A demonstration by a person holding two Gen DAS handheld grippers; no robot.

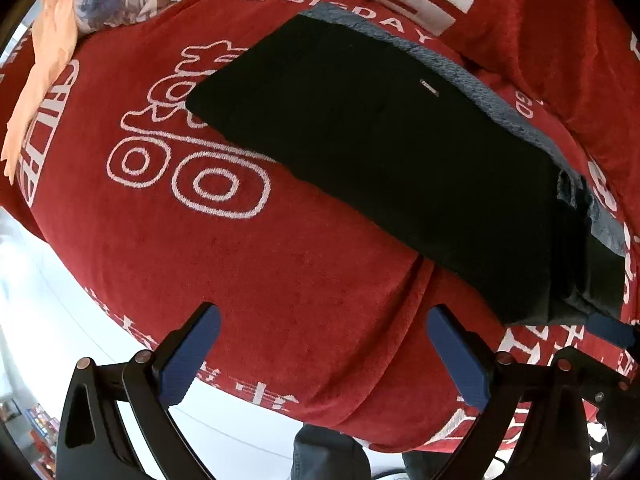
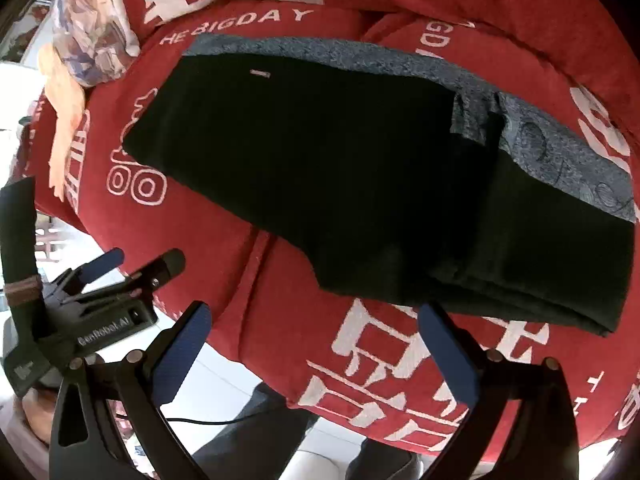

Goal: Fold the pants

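Left gripper (image 1: pixel 324 352) and right gripper (image 2: pixel 314 350): jaws spread wide, nothing held, poised side by side above near edge of red blanket (image 1: pixel 248 264). Pants (image 2: pixel 360 184): folded into compact black stack on blanket, just ahead of right gripper. Risk: snagging only top layer on next grasp, undoing fold.

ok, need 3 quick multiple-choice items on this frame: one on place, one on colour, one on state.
1. Where do the pants lie?
A. on the red blanket
B. on the floor
C. in a basket

2. What colour is the pants' waistband?
A. yellow
B. grey-blue
C. white

3. How are the left gripper and right gripper?
A. both shut on the pants
B. one open, one shut
C. both open, holding nothing

Key: 1 A, red cloth shows all around them; 2 B, grey-blue band along the far edge; 3 C, each gripper's fingers stand wide apart, short of the pants.
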